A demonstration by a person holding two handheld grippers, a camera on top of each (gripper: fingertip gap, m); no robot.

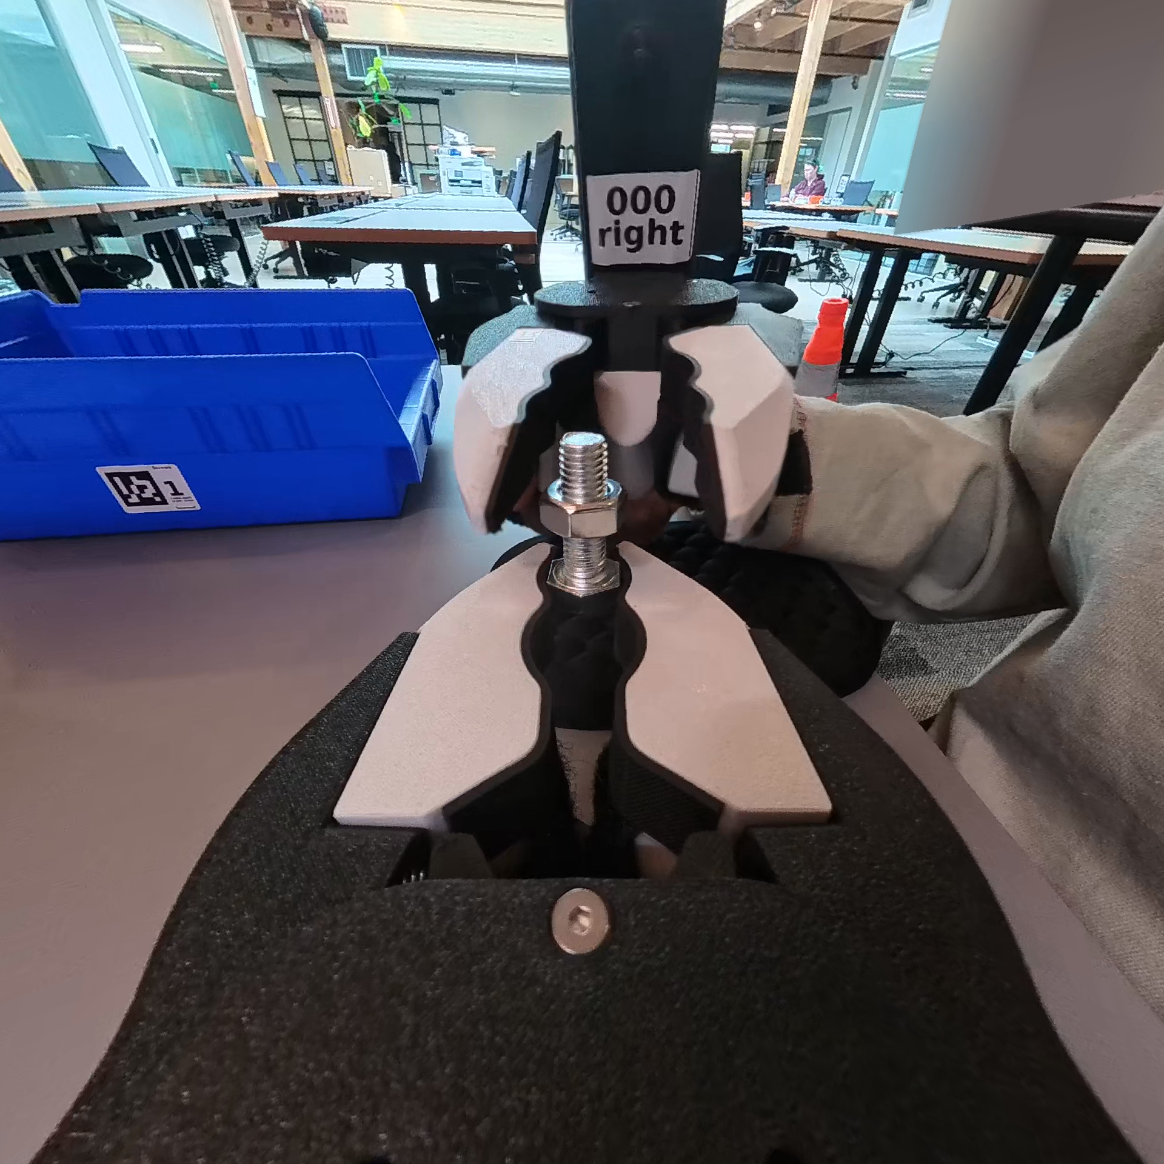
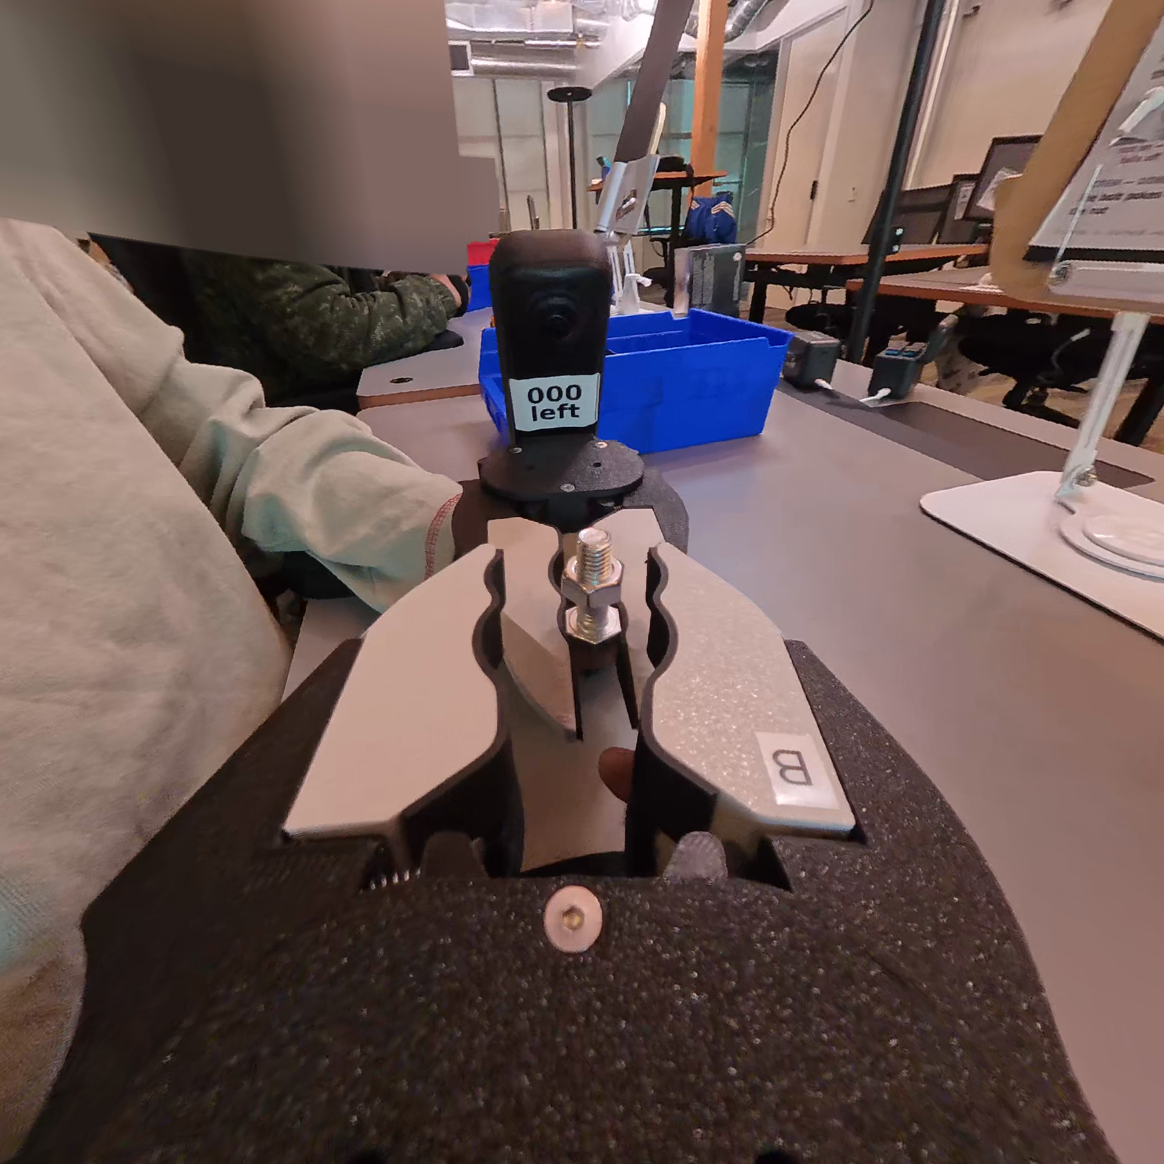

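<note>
Steel bolt [image 1: 583, 504] with one nut [image 1: 581, 511] pinched in left gripper [image 1: 583, 576] jaws; right gripper [image 2: 574, 589] jaws spread around it.

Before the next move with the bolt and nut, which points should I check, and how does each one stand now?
1. Left hand-held gripper clamps bolt at its head: ok.
2. Bolt upright, thread pointing up: ok.
3. Nut sits on the thread, part way down: ok.
4. Right hand-held gripper open, fingers either side of nut, not touching: ok.
5. Nut tightness: cannot tell.
6. Blue bin stands apart from both grippers: ok.
</note>
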